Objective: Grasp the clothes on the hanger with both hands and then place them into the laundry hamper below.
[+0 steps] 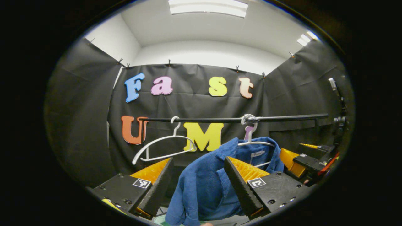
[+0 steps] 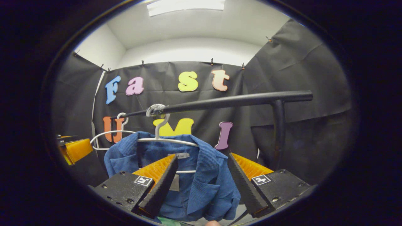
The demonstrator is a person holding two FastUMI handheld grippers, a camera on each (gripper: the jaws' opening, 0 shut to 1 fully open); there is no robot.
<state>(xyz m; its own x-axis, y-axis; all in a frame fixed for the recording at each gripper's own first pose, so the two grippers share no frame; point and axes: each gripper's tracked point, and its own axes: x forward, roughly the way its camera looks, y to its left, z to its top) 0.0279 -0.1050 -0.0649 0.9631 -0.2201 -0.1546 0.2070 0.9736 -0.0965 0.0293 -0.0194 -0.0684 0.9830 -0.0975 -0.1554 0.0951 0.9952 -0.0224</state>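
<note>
Straddling the blue shirt's left shoulder point(image 1: 204, 179), the left gripper point(image 1: 198, 175) stands released, jaws wide apart, cloth lying between the fingers but not pressed by both. In the right gripper view the right gripper point(image 2: 202, 175) is likewise released, its fingers spread either side of the shirt's collar and right front point(image 2: 204, 182), no clamp on the fabric. The blue shirt hangs on a white hanger point(image 2: 163, 138) whose hook sits on the black rail point(image 2: 232, 101) at a taped spot; the garment droops below the hanger, left sleeve falling toward the lower edge of the left gripper view. A second, bare white hanger point(image 1: 163, 147) hangs tilted farther along the rail, toward its left end. The rail's upright post point(image 2: 279, 131) stands at its right end. Behind everything hangs the black cloth wall point(image 1: 81, 125); white ceiling with light panels point(image 1: 207, 8) above.
</note>
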